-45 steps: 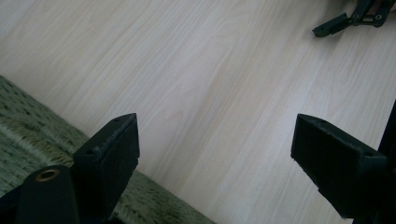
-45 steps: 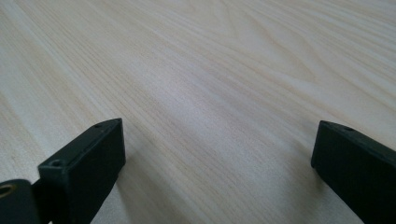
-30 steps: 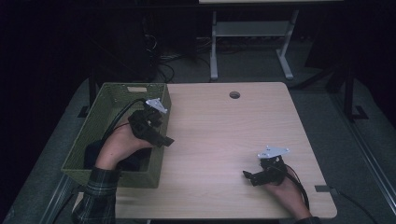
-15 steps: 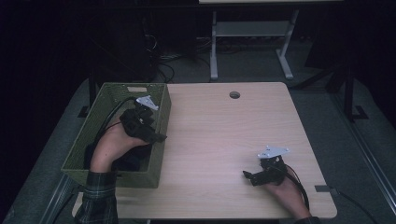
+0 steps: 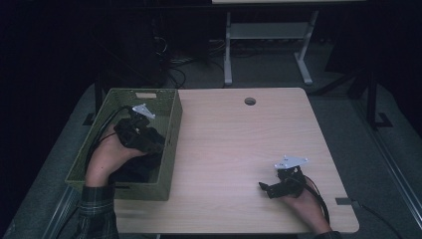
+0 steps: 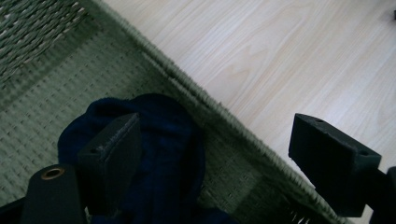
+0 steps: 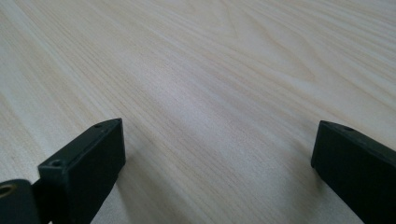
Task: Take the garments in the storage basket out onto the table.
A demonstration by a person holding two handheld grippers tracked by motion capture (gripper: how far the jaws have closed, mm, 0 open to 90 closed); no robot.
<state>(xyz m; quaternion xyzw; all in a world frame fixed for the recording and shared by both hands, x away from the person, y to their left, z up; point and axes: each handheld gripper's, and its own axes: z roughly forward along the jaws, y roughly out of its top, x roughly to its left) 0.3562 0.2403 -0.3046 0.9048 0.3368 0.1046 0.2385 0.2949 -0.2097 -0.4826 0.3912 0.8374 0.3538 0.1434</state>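
Note:
A green woven basket (image 5: 171,117) stands on the left part of the light wooden table (image 5: 239,144). A dark blue cloth (image 6: 168,154) lies bunched inside the basket (image 6: 51,88) against its right wall. My left gripper (image 5: 152,142) hovers open over the basket's inside, above the cloth (image 5: 137,172), holding nothing; one of its jaws hangs over the cloth, the other over the basket's rim. My right gripper (image 5: 268,188) rests low on the table near the front right, open, with bare wood (image 7: 210,102) between its jaws.
A round cable hole (image 5: 250,101) sits near the table's far edge. A white metal stand (image 5: 268,45) and cables lie on the dark floor behind the table. Cables trail from both grippers.
My left gripper has moved left and back, from above the basket's right wall to over its inside. The right gripper has stayed in place.

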